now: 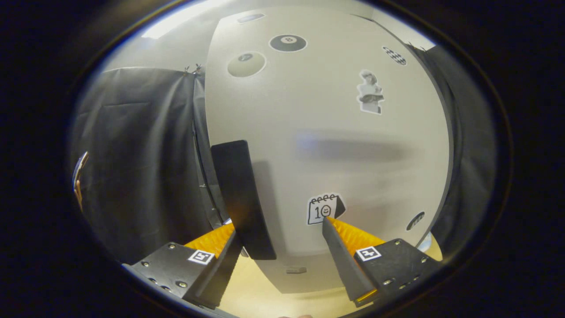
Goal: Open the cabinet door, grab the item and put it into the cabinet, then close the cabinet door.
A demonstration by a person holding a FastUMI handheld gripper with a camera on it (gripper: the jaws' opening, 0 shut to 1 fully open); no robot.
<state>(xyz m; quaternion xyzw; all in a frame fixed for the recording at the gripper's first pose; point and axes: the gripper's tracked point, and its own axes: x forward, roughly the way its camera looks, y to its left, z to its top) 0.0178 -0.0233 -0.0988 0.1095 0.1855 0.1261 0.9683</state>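
The cabinet door looks shut, the gripper spread wide around its black handle, gripping nothing; whether the item is stowed cannot be told.

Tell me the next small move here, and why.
Probably close the gripper on the dark handle. The cabinet door looks shut, and the handle stands upright between the open fingers, close against the left finger, while the right one sits apart by the calendar sticker. Then pull the door open.

Gripper held level, pointed straight ahead. Fingers spread wide apart, nothing pinched between them.
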